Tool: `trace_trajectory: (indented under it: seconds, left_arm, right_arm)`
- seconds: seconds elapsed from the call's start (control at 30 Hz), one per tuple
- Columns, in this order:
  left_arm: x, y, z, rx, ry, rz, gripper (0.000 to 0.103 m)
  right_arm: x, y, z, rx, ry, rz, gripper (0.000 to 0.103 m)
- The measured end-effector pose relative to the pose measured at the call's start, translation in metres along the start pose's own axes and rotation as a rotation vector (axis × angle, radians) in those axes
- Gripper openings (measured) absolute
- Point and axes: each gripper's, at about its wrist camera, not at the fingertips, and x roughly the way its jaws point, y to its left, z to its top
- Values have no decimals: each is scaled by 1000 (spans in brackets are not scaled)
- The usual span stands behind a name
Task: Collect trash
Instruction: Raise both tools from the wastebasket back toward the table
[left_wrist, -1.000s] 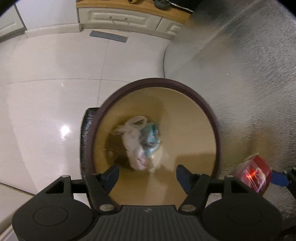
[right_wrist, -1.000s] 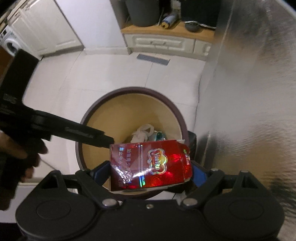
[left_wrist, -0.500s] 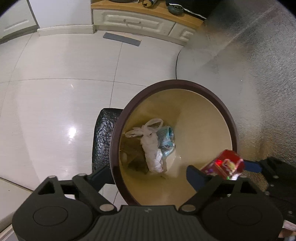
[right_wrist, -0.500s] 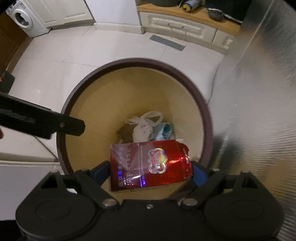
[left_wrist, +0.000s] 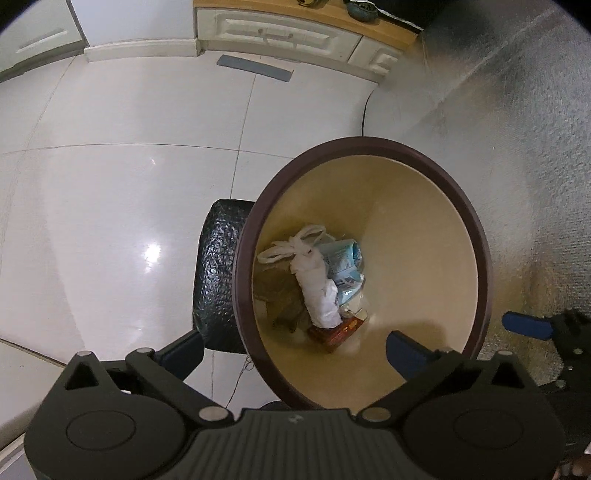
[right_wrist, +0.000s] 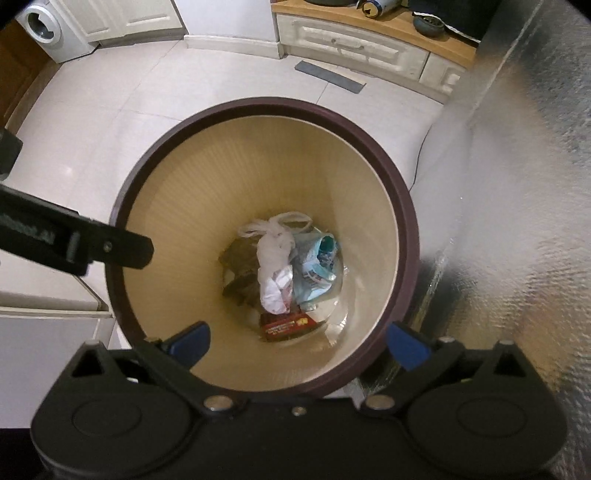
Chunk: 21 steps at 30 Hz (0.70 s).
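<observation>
A round bin with a dark brown rim (left_wrist: 369, 142) (right_wrist: 266, 101) and beige inside stands on the floor below both grippers. At its bottom lie a knotted white plastic bag (left_wrist: 317, 284) (right_wrist: 273, 266), a blue packet (left_wrist: 343, 266) (right_wrist: 317, 266) and a red carton (left_wrist: 336, 332) (right_wrist: 290, 325). My left gripper (left_wrist: 295, 356) hangs over the bin's near-left rim, jaws opening, nothing between them. My right gripper (right_wrist: 298, 343) points down into the bin, jaws opening and empty. Its blue fingertip (left_wrist: 528, 325) shows at the right of the left wrist view.
A black textured block (left_wrist: 218, 277) stands against the bin's left side. A silver foil-like surface (left_wrist: 517, 147) (right_wrist: 517, 184) fills the right. White tiled floor spreads left, with low cabinets (left_wrist: 277, 29) at the back, a grey strip (left_wrist: 255, 68) and a washing machine (right_wrist: 48, 29).
The red carton has left my right gripper and dropped to the bottom of the bin. Both grippers' jaws have spread wider. The right gripper has sunk closer to the bin.
</observation>
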Motion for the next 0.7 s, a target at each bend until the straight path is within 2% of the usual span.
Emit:
trace_trajectory:
  seconds: [0.23,0.7]
  left_arm:
    - [-12,1,-2,16,-4,10,103]
    - [-68,1,-33,56,-57,37,103]
  right_arm:
    - [-18,-9,-4,84,12,3,103]
    - [-72,-17,-17,250,-58,-30,103]
